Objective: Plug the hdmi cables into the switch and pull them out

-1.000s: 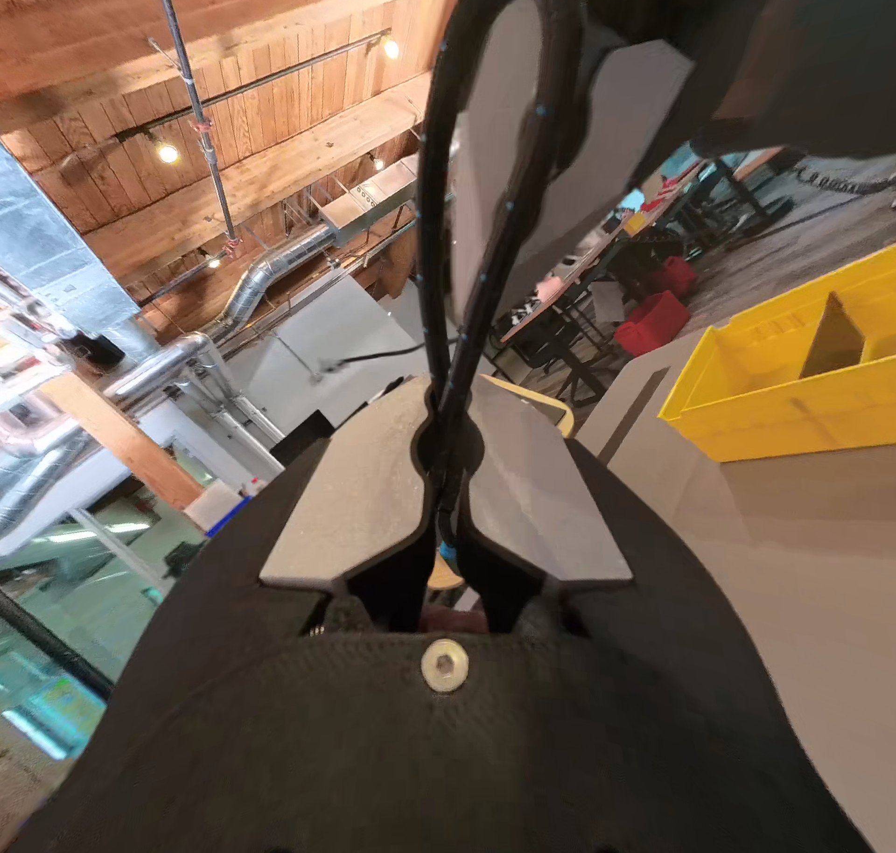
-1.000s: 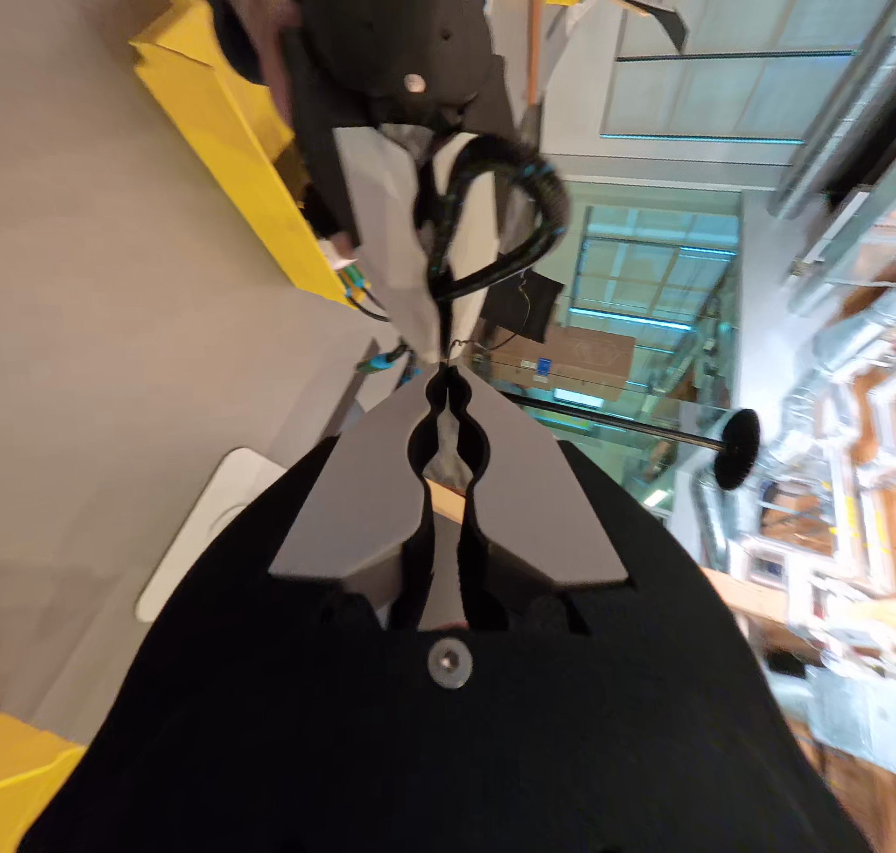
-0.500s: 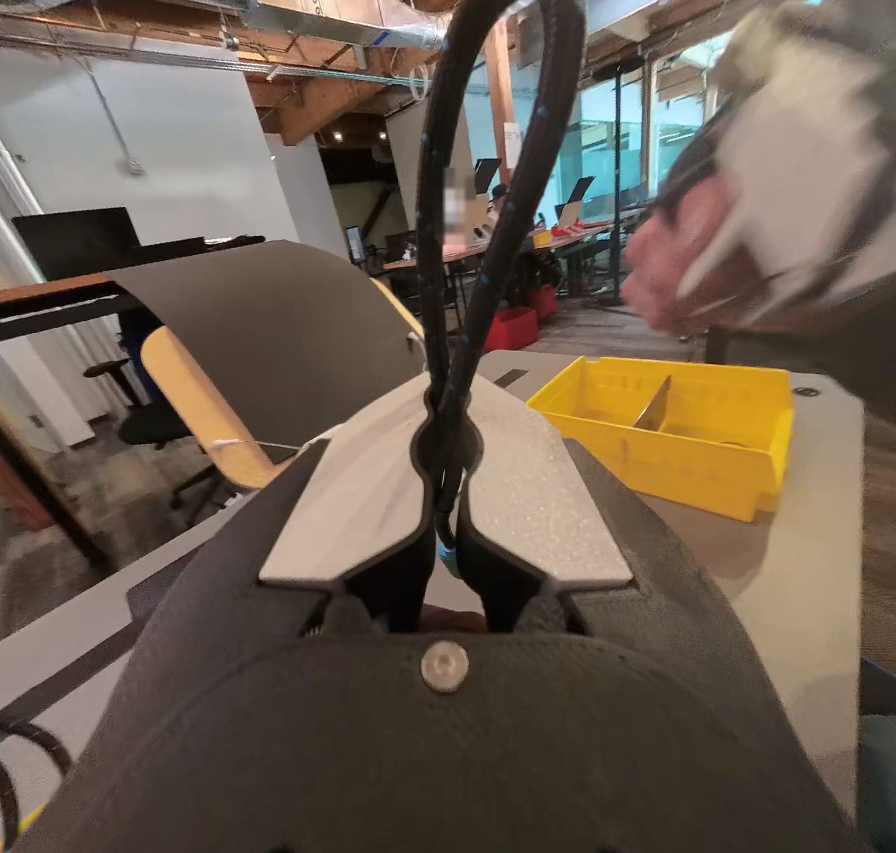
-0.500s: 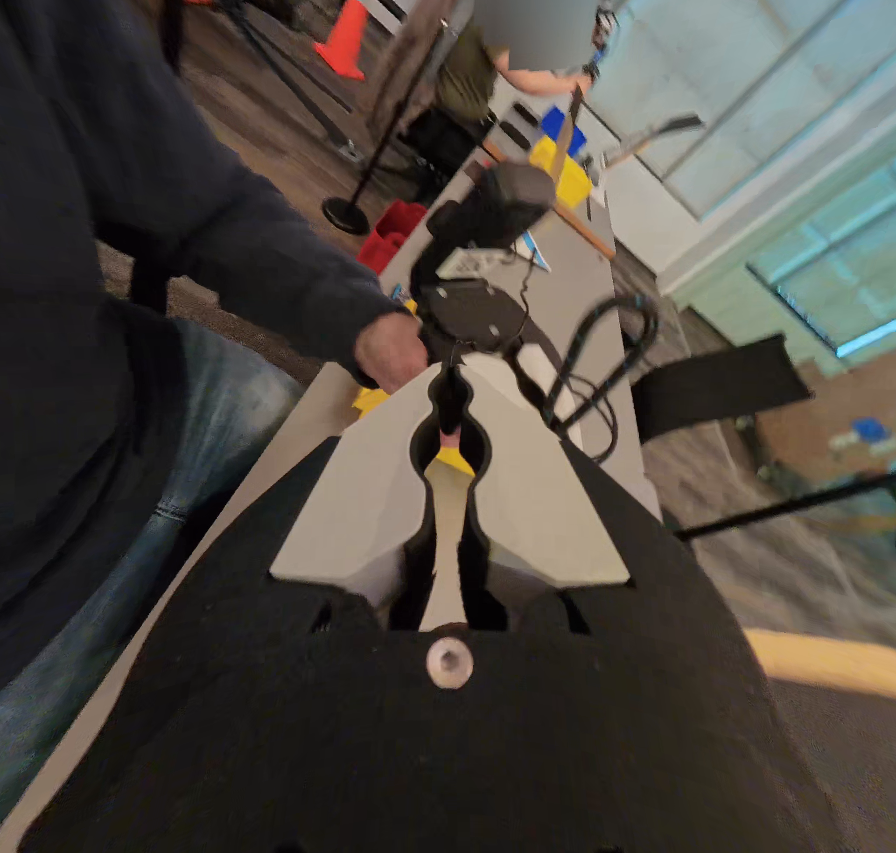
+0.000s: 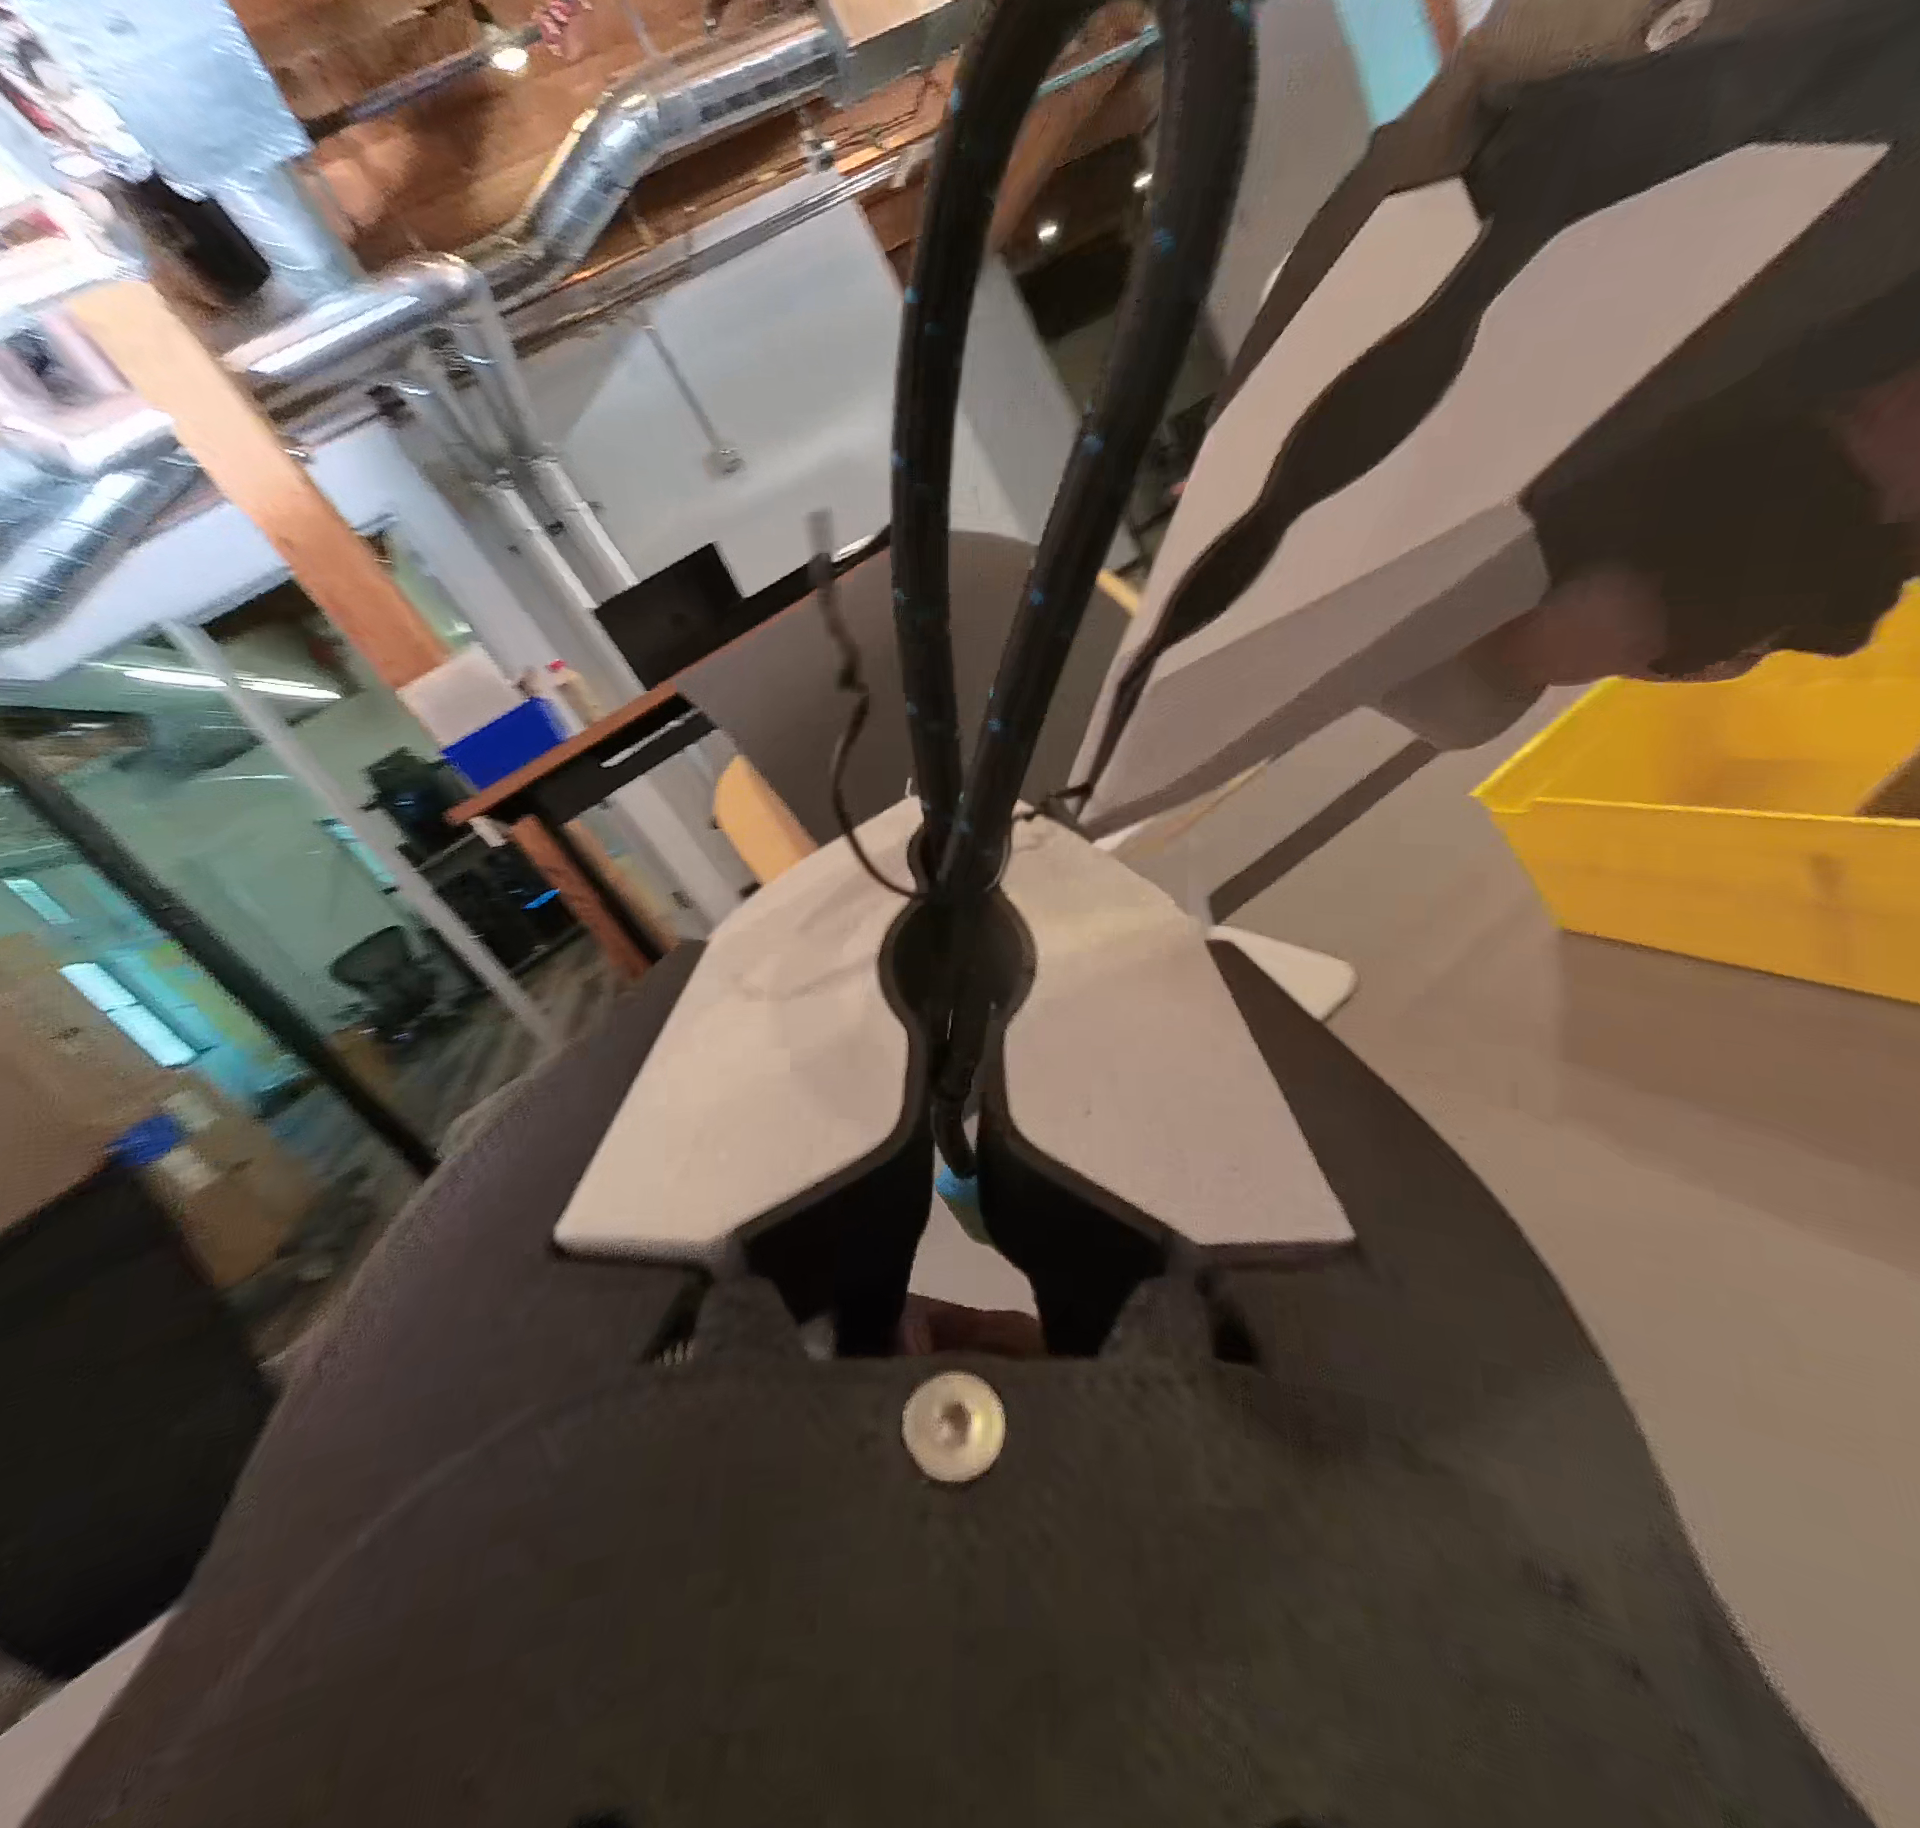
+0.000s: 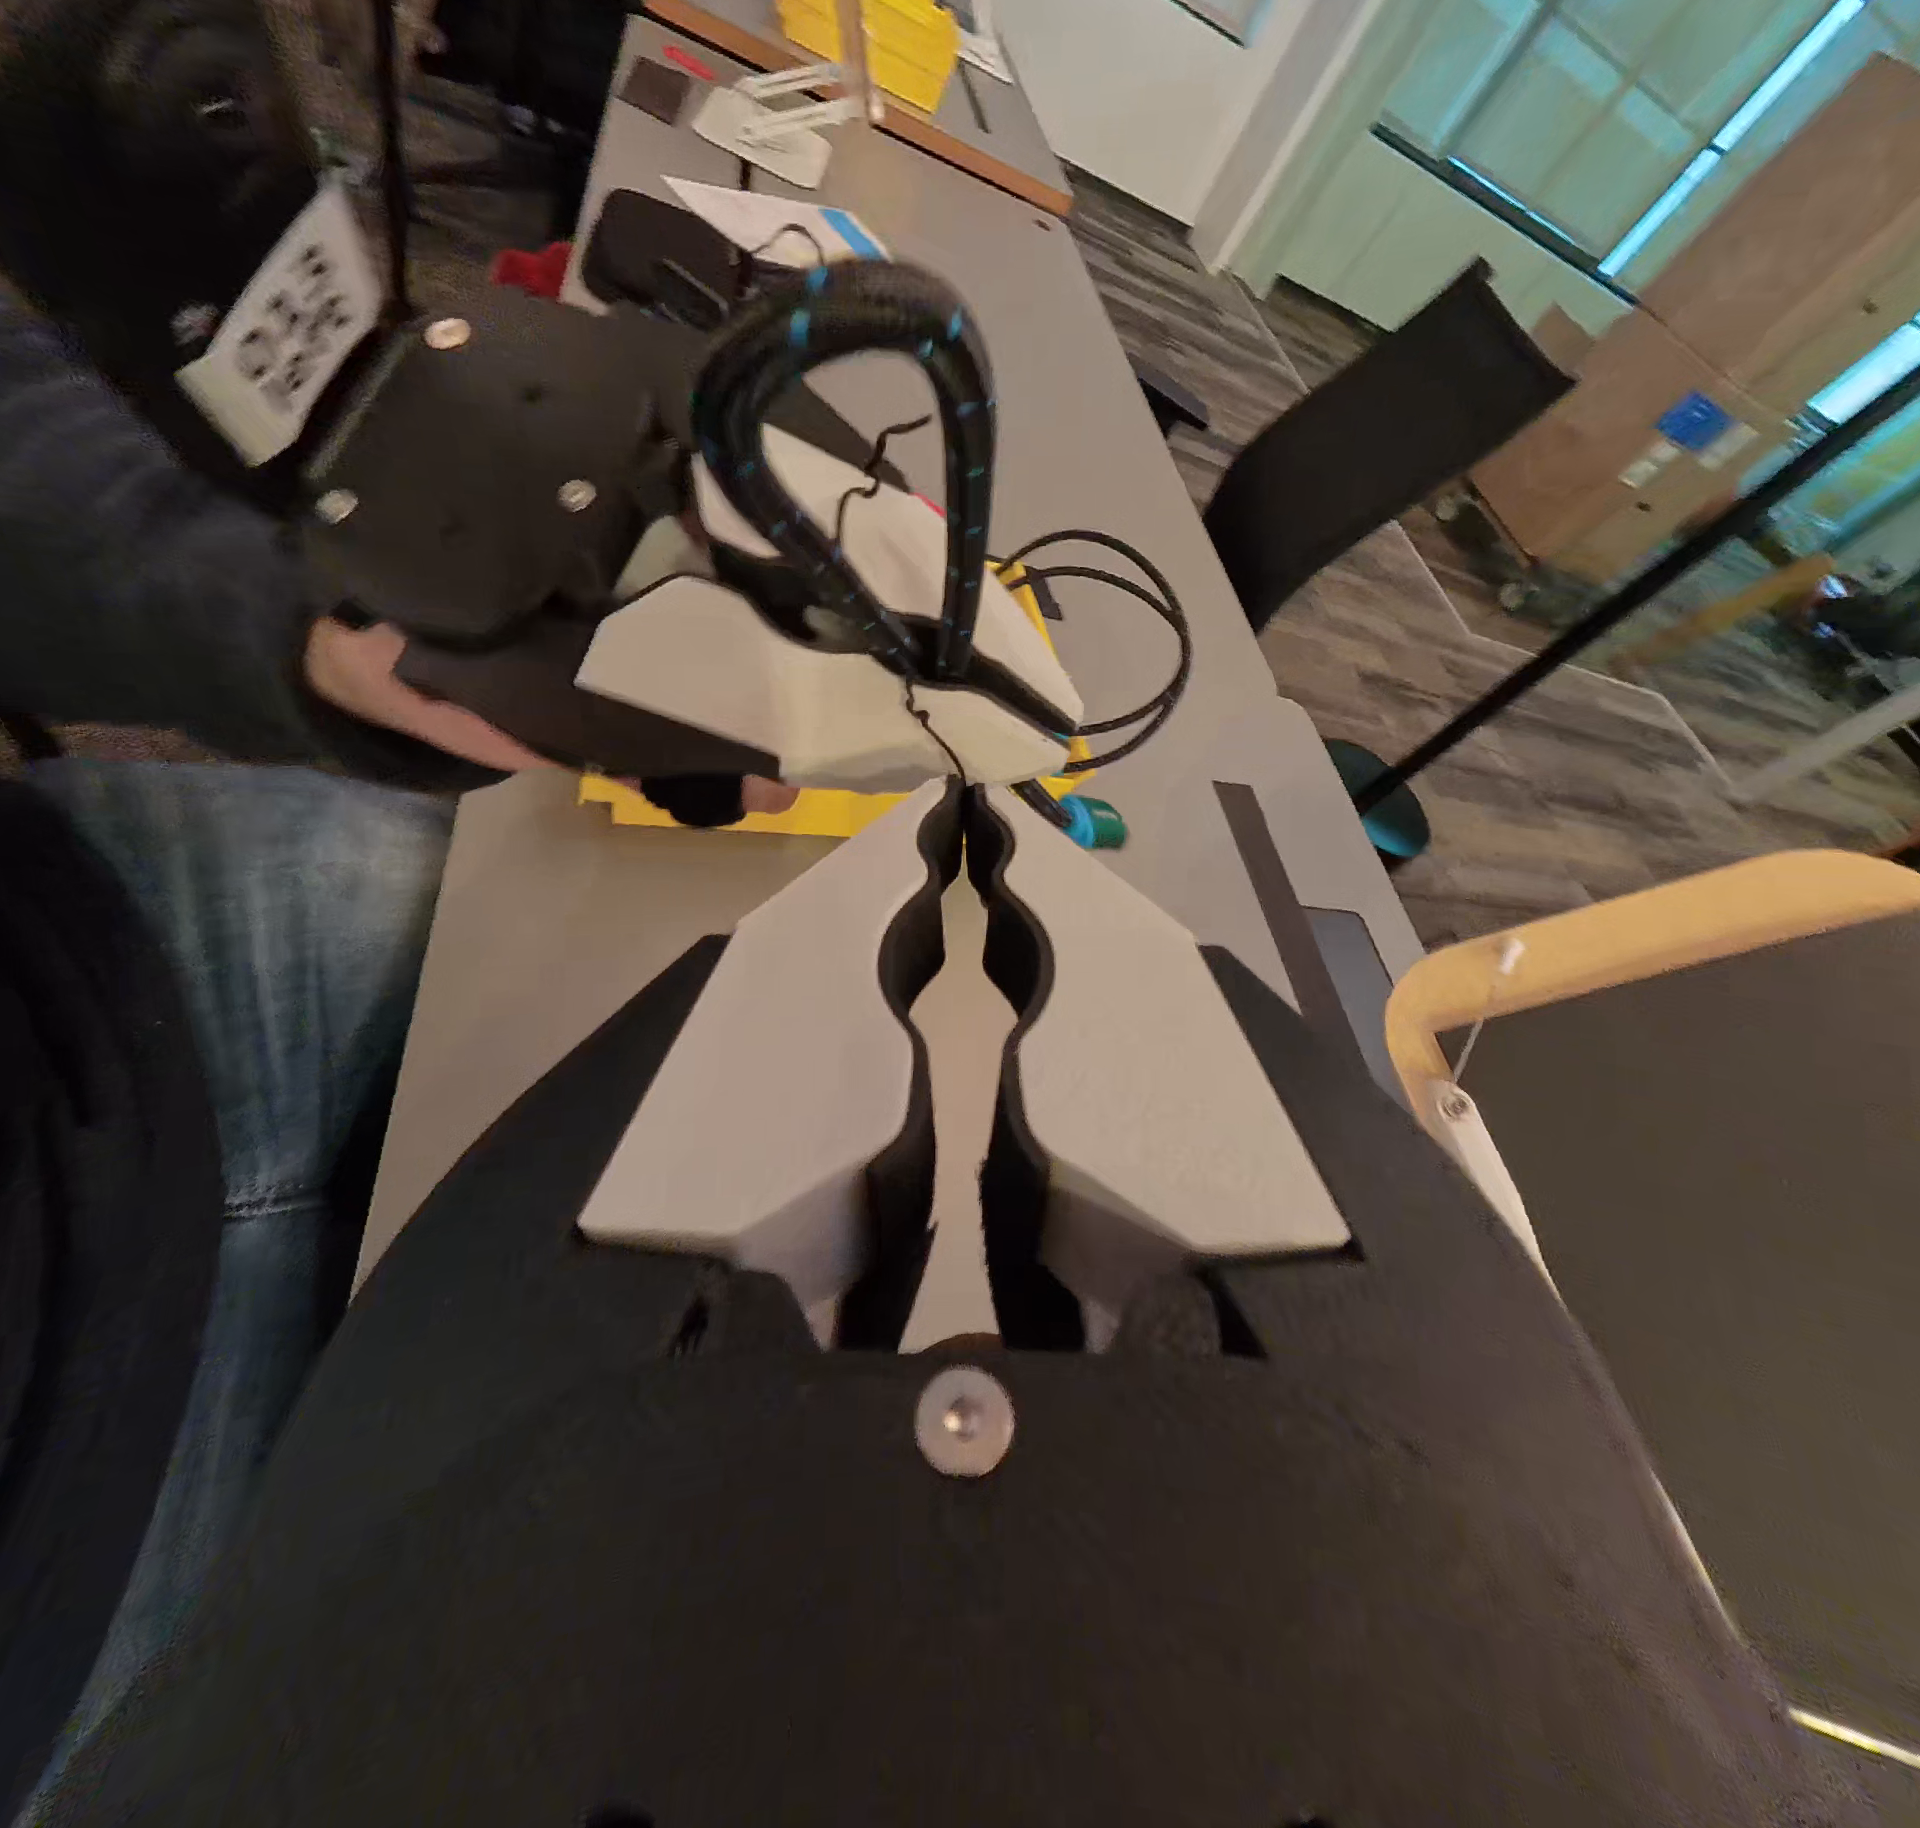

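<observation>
**Cable still bundled, nowhere near a switch**

A long grey table (image 5: 1558,1207) runs through an open workshop with timber ceilings and silver ducting. The yellow bin (image 5: 1714,843) on it is the thing to steer by.

Up above the table, on the near side of the yellow bin, the left gripper (image 5: 961,843) is clamped tight on the hdmi cable (image 5: 935,428). It is a black braided lead flecked with blue, folded into a tall loop that stands out past the fingertips. One teal-tipped connector (image 6: 1096,822) hangs beneath, close over the bin's edge.

The right gripper (image 6: 958,802) has its nose tip to tip with the left one. Its jaws are drawn together, and they look to be nipping the thin black tie (image 6: 920,713) that is wound round the neck of the bundle, though the pinch is too fine to be sure of.

I can see no switch from either side. A second thin black lead (image 6: 1164,635) lies looped on the table just beyond the bin.

To my eye this is the unbundling step, well ahead of any plugging. The next move calls for teasing the tie loose while the left grip holds steady, then shaking out the loop to free a connector.
</observation>
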`<state>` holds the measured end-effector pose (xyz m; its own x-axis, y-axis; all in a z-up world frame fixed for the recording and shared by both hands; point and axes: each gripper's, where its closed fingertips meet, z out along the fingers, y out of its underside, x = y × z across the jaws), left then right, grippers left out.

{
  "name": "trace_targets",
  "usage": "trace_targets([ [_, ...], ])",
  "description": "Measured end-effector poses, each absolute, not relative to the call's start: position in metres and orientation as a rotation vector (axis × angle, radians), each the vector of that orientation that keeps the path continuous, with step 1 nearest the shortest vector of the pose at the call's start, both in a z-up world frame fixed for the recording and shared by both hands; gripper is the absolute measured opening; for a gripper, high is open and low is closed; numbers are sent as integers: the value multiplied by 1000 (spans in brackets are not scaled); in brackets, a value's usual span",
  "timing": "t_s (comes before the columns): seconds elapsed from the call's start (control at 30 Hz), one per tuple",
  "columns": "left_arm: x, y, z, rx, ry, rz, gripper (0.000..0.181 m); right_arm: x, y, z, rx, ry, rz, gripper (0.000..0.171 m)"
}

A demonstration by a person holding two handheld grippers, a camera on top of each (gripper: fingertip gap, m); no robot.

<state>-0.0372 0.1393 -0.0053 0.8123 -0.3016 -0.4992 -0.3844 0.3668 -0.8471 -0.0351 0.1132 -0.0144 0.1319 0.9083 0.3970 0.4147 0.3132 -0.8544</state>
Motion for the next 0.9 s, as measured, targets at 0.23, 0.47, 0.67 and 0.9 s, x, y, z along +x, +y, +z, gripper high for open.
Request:
trace_targets([
  [0.23, -38, 137, -5, -1244, 626, 101, 2, -35, 112, -10, -1298, -1414, 515, 0],
  [0.47, -50, 151, -18, -1330, 717, 235, 2, -35, 101, -9, -1425, -1233, 1043, 0],
  [0.67, -55, 165, -69, -1510, 926, 379, 2, -34, 109, -49, -1571, -878, 1400, 0],
  [0.9, -38, 170, -140, -1589, 1176, 473, 2, -18, 121, -123, -1705, -420, 1656, 0],
])
